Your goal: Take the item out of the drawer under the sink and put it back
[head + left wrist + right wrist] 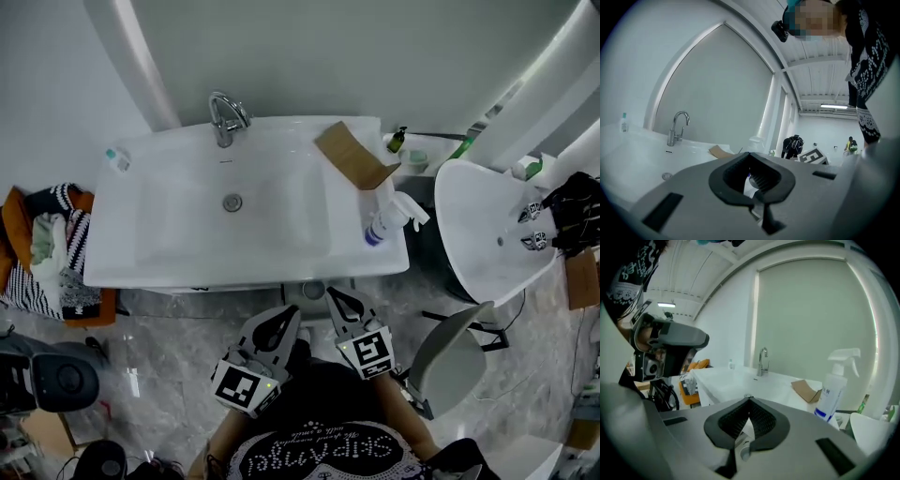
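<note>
The left gripper (287, 315) and right gripper (334, 296) sit at the bottom middle of the head view. Both are pinched shut and hold nothing. They point up the frame at the front edge of the smooth, shiny white sink (169, 253), which runs long from left to right. The drawer and the item hide under that edge. Both claws look about equally near.

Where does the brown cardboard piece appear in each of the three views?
Head view: cardboard right of centre near the top, on the sink's back right corner.
Left gripper view: cardboard left of centre, below the middle.
Right gripper view: cardboard right of centre, left of the spray bottle.
Shared landmark: faucet.
</note>
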The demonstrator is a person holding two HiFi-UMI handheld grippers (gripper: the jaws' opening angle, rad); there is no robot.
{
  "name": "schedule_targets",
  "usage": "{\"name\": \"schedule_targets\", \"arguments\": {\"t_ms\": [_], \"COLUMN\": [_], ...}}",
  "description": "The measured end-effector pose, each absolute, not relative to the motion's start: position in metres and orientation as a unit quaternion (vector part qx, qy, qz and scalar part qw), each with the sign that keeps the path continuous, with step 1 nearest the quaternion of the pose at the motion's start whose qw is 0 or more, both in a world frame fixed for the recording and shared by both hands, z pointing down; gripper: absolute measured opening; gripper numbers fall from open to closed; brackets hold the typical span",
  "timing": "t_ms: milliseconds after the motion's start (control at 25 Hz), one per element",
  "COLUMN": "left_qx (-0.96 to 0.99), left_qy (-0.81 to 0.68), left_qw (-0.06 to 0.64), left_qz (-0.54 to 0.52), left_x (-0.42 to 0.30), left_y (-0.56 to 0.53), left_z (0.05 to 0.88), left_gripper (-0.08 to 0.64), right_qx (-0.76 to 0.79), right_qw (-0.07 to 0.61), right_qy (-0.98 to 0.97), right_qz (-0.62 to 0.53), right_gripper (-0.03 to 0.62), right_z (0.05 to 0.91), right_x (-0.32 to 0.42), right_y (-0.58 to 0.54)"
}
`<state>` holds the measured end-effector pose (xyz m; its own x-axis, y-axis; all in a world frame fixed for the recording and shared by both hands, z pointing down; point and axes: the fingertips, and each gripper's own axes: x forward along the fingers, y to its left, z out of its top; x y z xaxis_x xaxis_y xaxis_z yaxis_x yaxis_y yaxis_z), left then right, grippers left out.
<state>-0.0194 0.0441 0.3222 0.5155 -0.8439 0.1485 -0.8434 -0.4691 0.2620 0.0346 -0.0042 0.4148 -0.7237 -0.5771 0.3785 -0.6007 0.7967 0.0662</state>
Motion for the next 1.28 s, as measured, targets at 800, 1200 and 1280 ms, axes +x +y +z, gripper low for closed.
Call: {"name": "schedule_targets", "arguments": {"t_ms": [800, 1200, 1280], "left_qx": [0.872, 0.883, 0.887], "left_qy": [-0.473, -0.455, -0.447], "left_qw": [0.099, 0.111, 0.115], "left_qz": [-0.078, -0.024, 0.0], "left_x": [-0.005, 0.011, 0.018], "left_y": [0.052, 0.061, 0.059], "left_z": [0.251, 0.281, 0.29], "left_gripper": [0.003, 0.003, 0.003], "right_qx": [0.364, 0.377, 0.377], "right_qw": [0.028, 0.03, 0.034], "right_qy": [-0.931, -0.925, -0.925], "right_qz": [0.0, 0.034, 0.04], "right_gripper": [0.018, 0.018, 0.018], "right_z": [0.271, 0.282, 0.284], "right_x": [0.06, 0.066, 0.066], "right_y": [0.031, 0.053, 0.053]}}
